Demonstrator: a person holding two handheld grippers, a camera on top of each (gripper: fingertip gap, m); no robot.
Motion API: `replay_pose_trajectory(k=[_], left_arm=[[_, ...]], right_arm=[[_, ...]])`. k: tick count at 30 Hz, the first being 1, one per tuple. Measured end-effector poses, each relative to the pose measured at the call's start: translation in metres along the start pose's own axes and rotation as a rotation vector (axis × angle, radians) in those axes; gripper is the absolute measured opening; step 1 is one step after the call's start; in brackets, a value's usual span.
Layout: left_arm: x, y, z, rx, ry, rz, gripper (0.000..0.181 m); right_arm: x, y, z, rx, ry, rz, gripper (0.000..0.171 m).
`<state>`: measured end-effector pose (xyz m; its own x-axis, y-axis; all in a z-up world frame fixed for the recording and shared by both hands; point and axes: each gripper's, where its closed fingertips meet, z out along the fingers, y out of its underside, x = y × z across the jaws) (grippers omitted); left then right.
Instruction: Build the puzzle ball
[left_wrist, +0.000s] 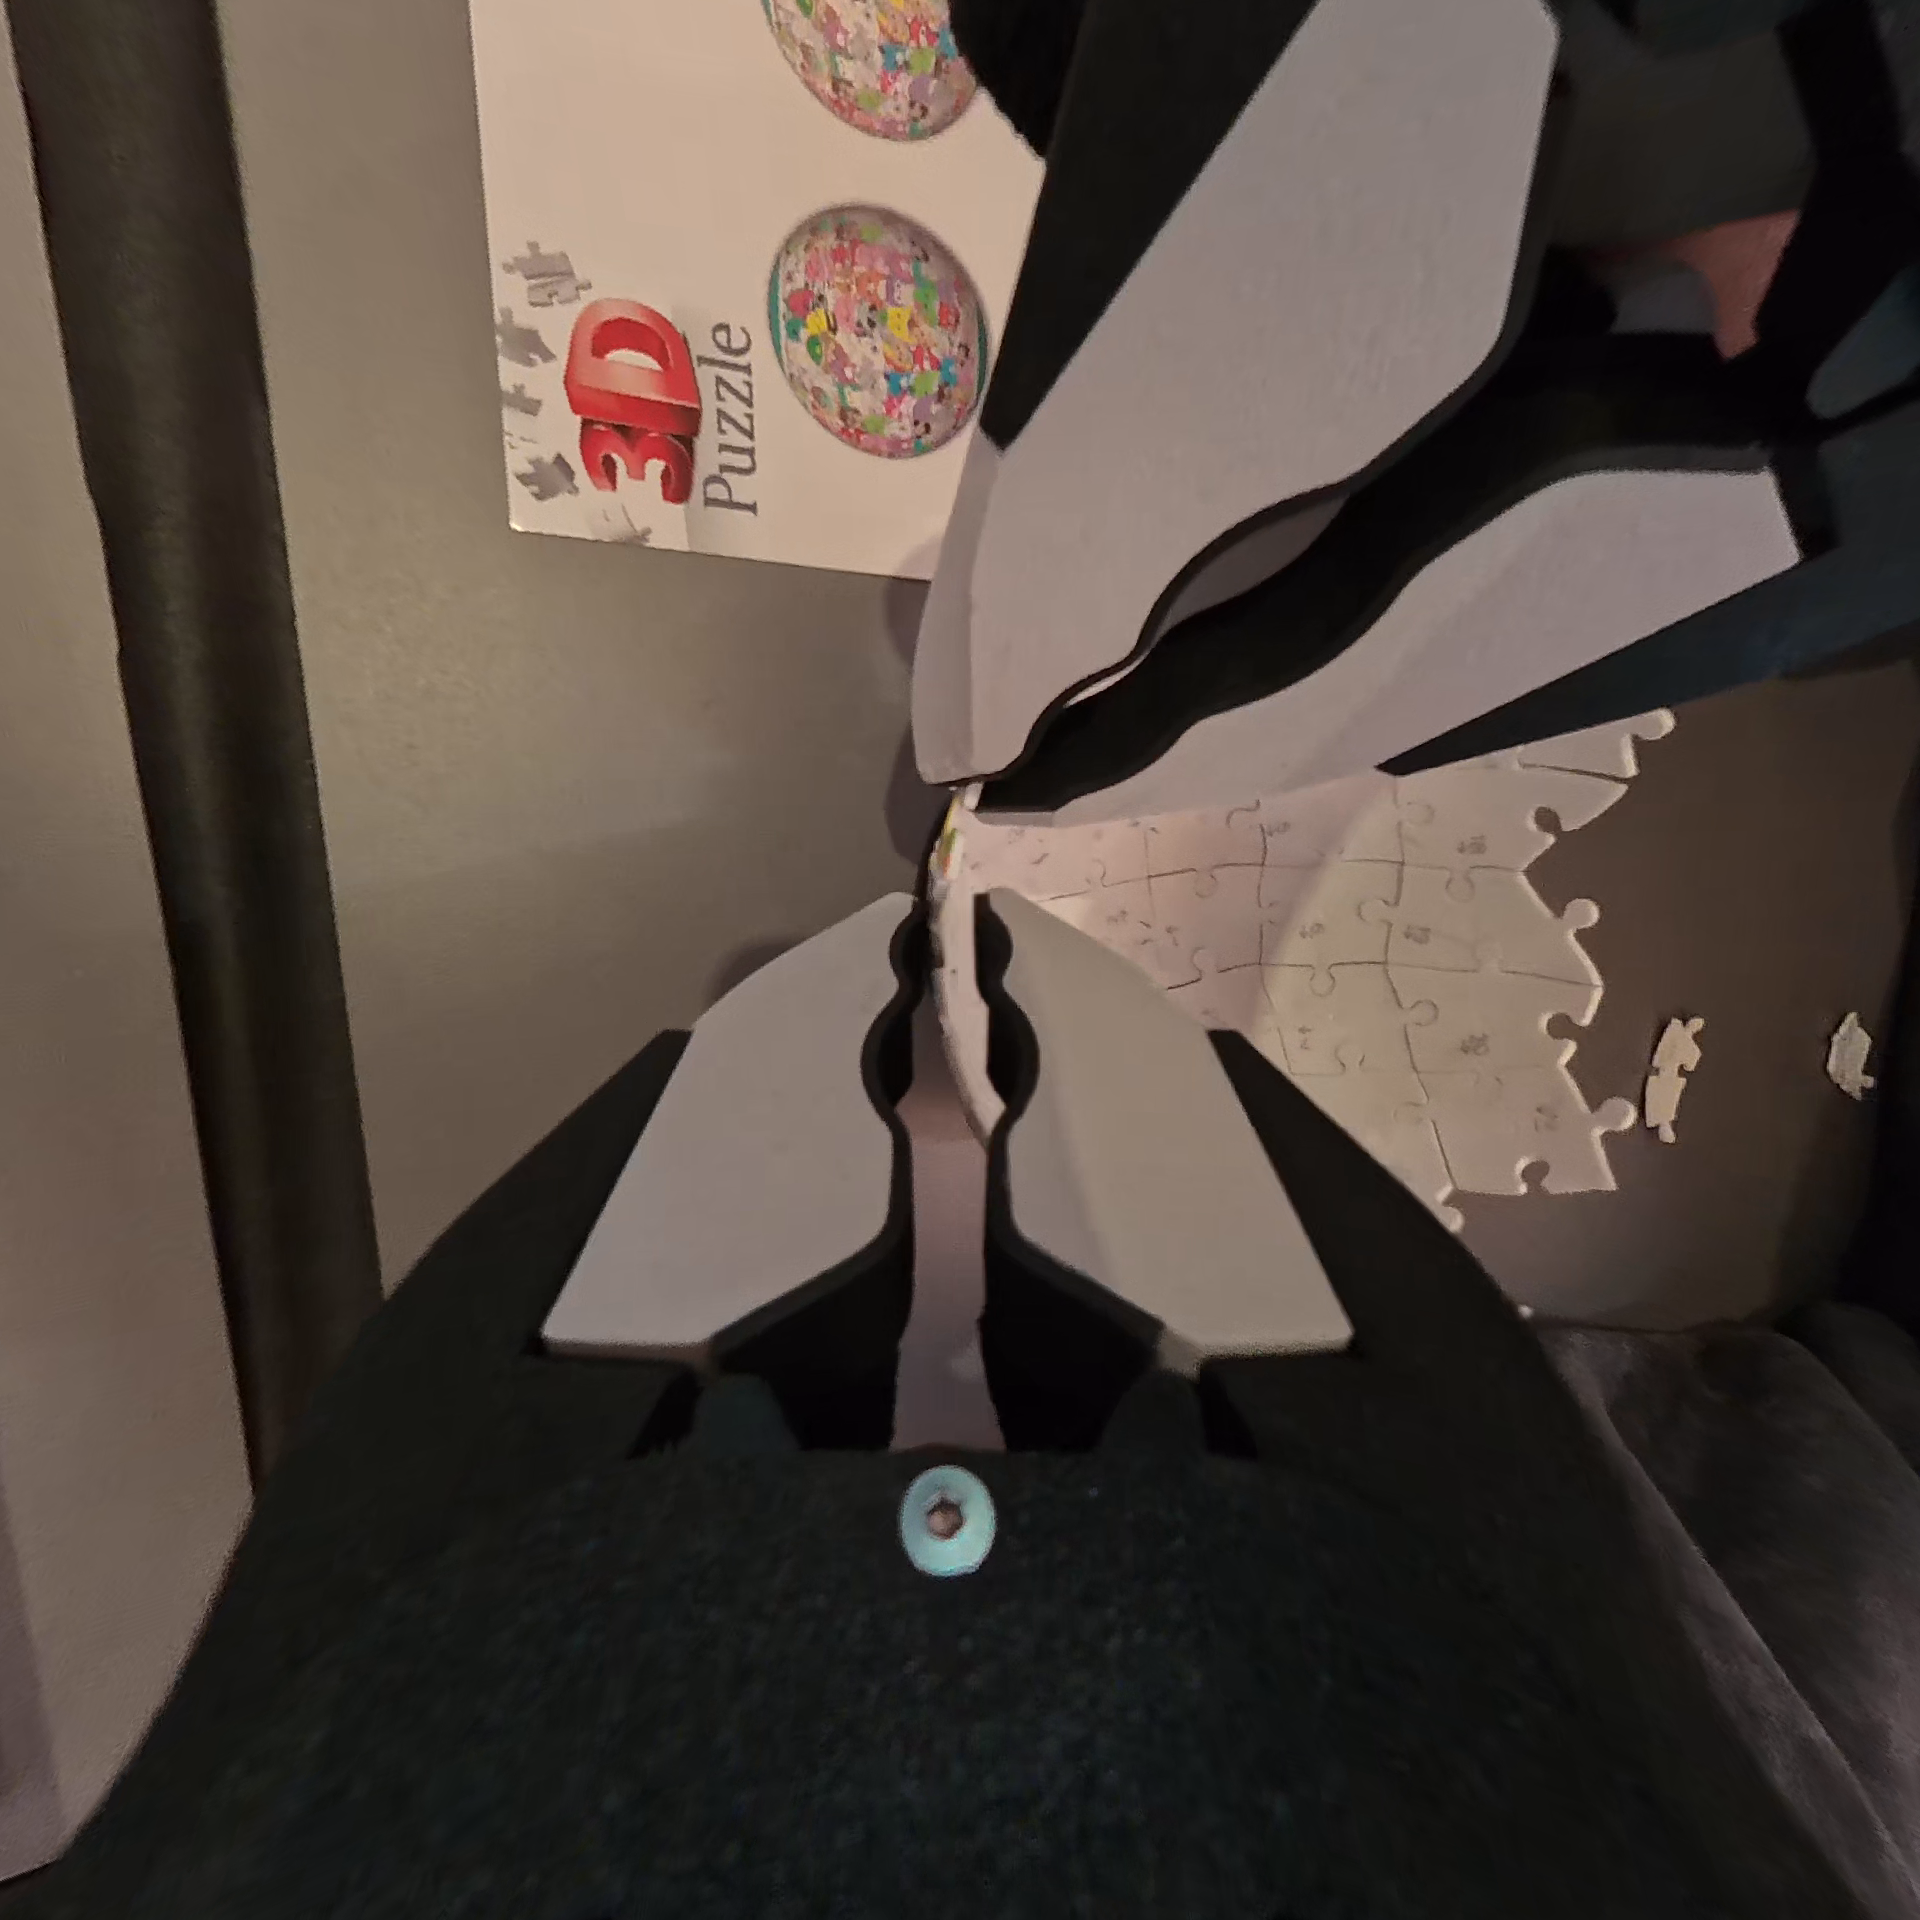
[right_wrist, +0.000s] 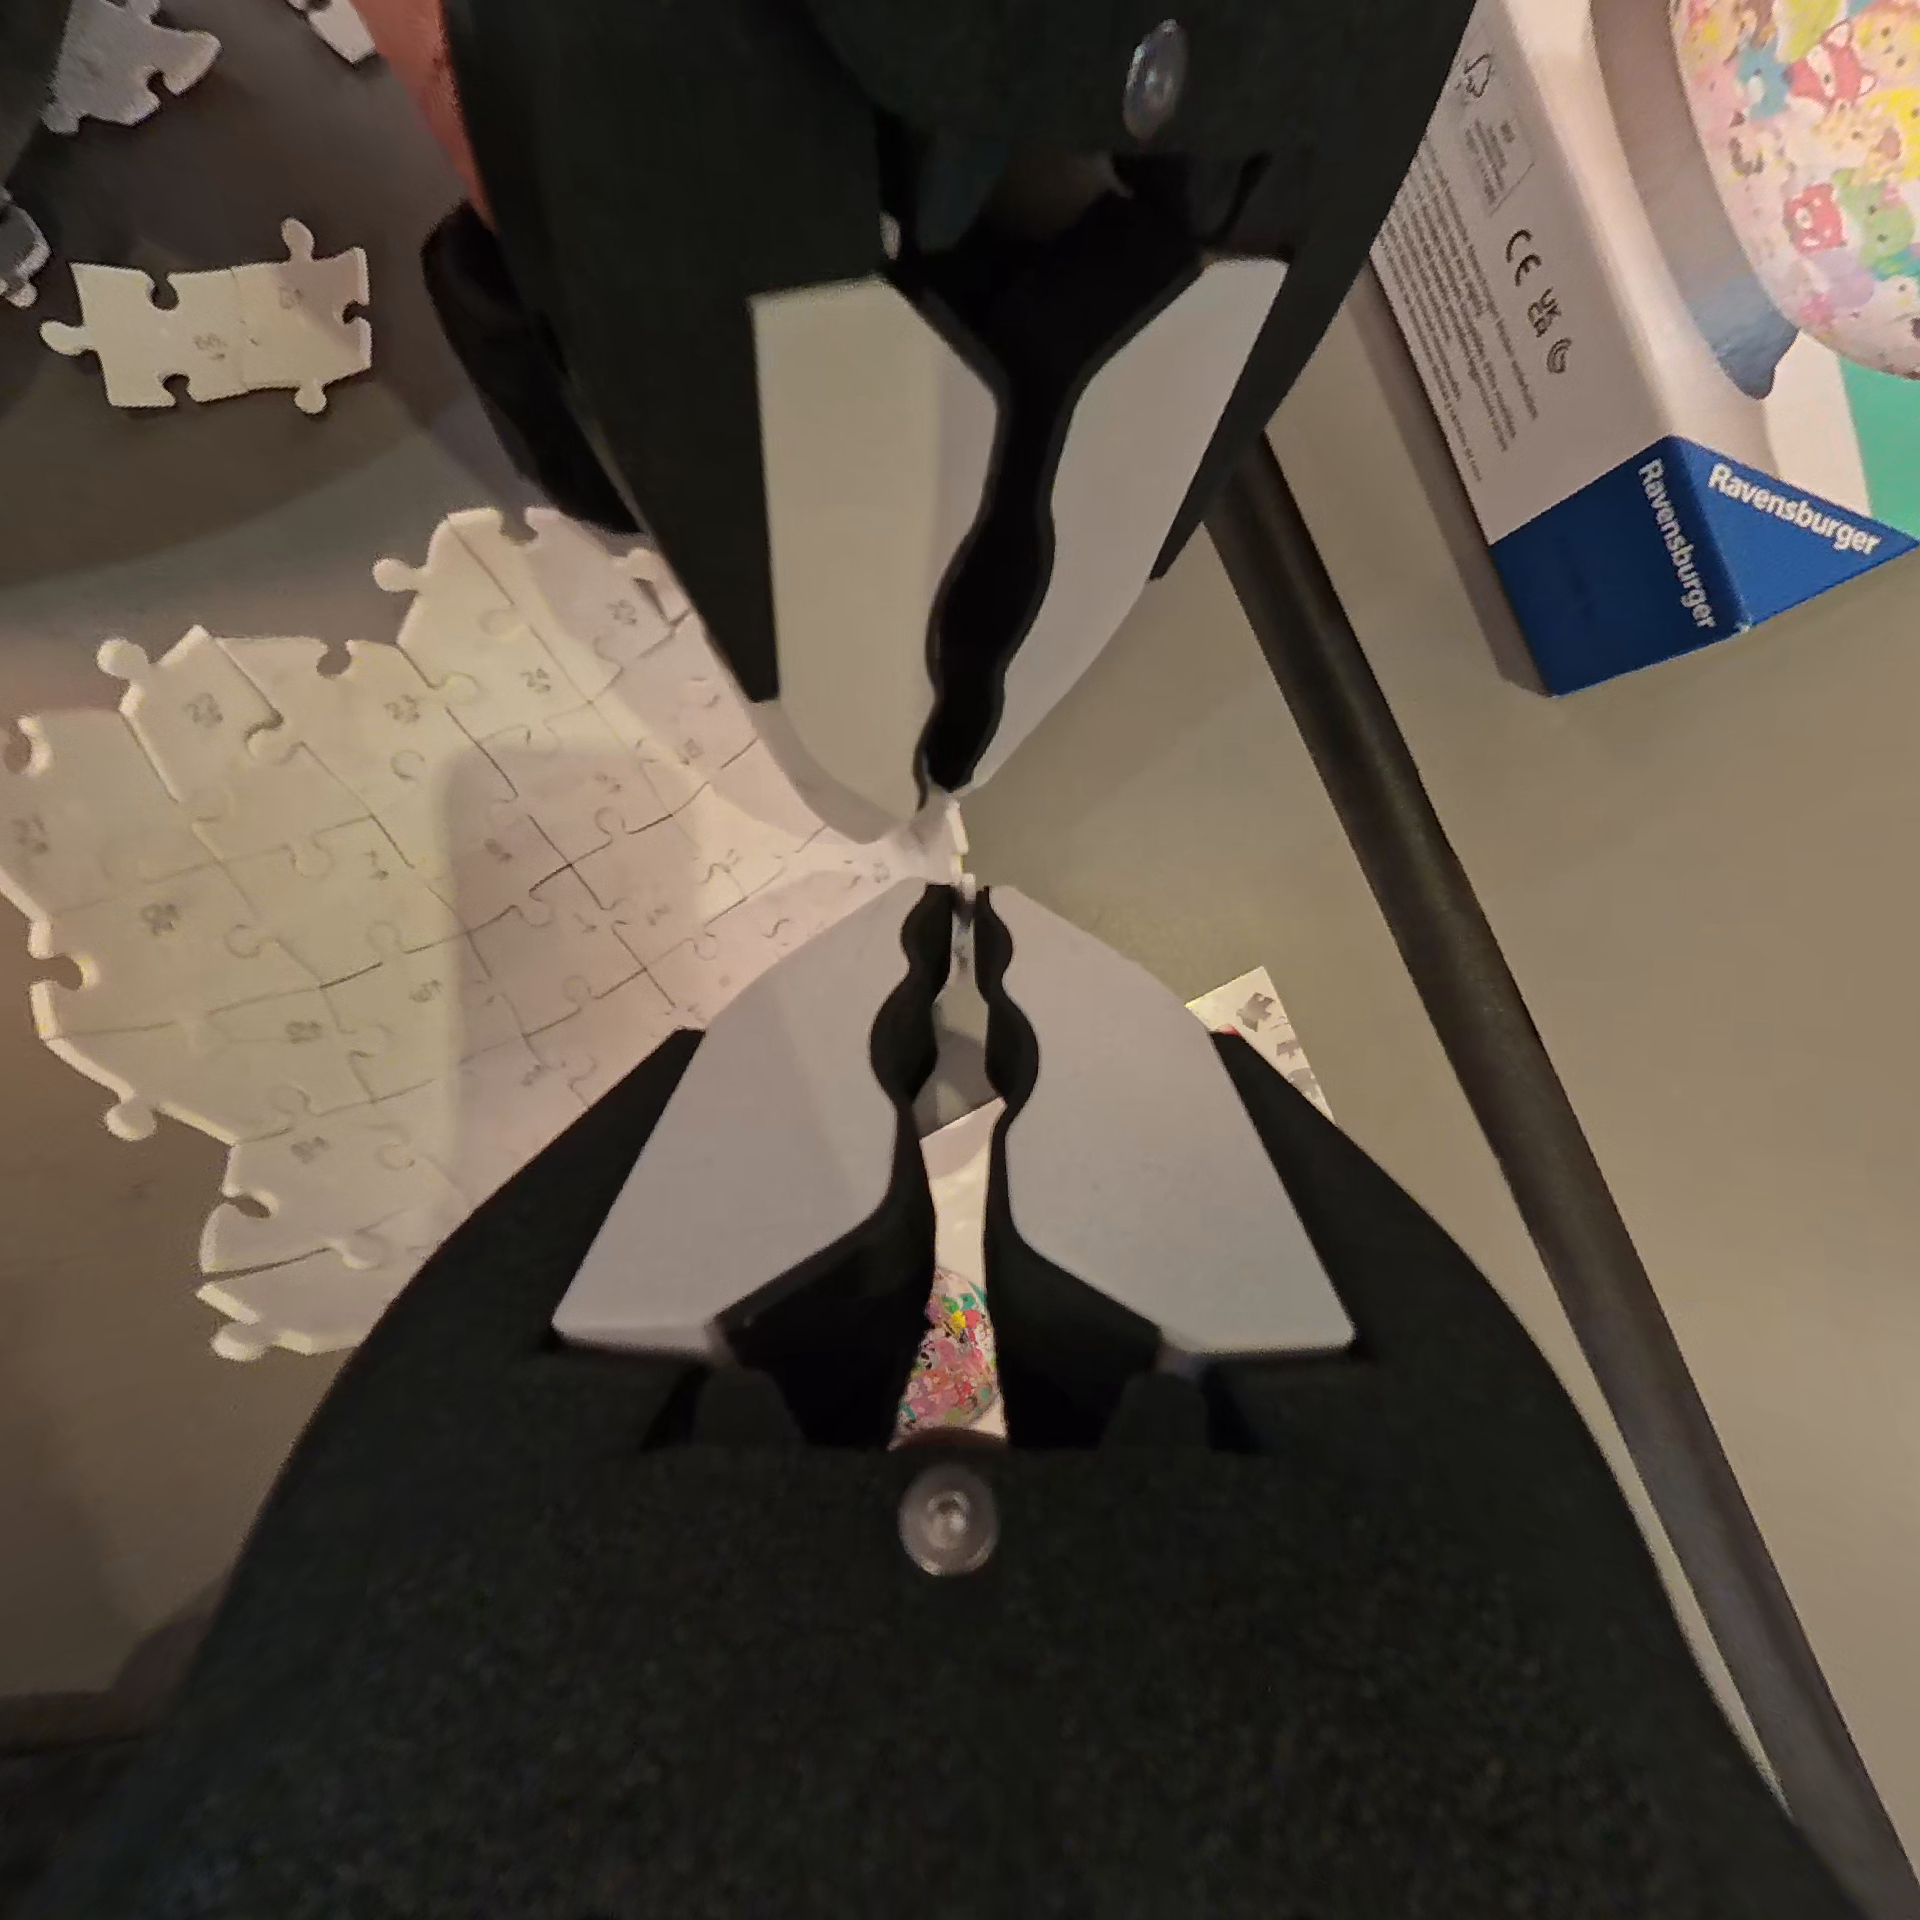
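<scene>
**Q:** where's the puzzle ball at right now?

**Me:** Only partly built. The curved puzzle shell (right_wrist: 312, 883) has its white numbered backs facing up, with my two tools meeting on its edge. My left hand-held gripper (left_wrist: 948, 925) is nearly closed, pinching the shell's thin rim between its tips. My right hand-held gripper (right_wrist: 961, 904) is closed down just as tight on the same rim, tip to tip with the left one.

**Q:** loose bits?

**Me:** A joined pair of pieces (right_wrist: 223, 322) lies apart from the shell on the dark surface (right_wrist: 260, 468), and two single pieces (left_wrist: 1673, 1075) sit just past its jagged edge. The puzzle box (right_wrist: 1621, 488) and a printed sheet (left_wrist: 727, 312) lie on the paler surface beyond.
</scene>
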<state>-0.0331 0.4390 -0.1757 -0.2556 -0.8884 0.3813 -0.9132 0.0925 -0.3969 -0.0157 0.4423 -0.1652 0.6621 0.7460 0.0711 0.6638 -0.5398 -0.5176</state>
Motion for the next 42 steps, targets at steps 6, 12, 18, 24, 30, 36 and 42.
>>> replay_pose_trajectory(k=[6,12,18,24,30,36,42], left_arm=[[0.001,-0.003,0.002,-0.002,-0.011,0.012,0.013],[-0.002,-0.001,0.003,-0.008,-0.022,0.012,0.003],[-0.002,0.000,0.004,-0.018,-0.024,0.008,0.003],[-0.001,0.001,0.002,-0.020,-0.023,0.007,0.003],[-0.001,0.001,0.002,-0.020,-0.021,0.006,0.003],[0.000,0.001,0.001,-0.019,-0.023,0.006,0.002],[-0.001,0.002,0.001,-0.021,-0.030,0.006,0.003]], right_arm=[[0.000,0.000,0.000,0.014,-0.014,0.005,0.004],[-0.001,0.000,0.002,0.044,-0.047,0.010,0.004],[-0.001,0.000,0.003,0.069,-0.057,-0.002,0.005],[-0.002,0.007,-0.002,0.042,-0.076,0.006,0.023],[-0.011,0.016,0.005,0.006,-0.180,0.089,0.016],[-0.009,0.016,0.006,0.054,-0.222,0.127,0.006],[-0.009,0.015,0.007,0.109,-0.276,0.174,0.005]])
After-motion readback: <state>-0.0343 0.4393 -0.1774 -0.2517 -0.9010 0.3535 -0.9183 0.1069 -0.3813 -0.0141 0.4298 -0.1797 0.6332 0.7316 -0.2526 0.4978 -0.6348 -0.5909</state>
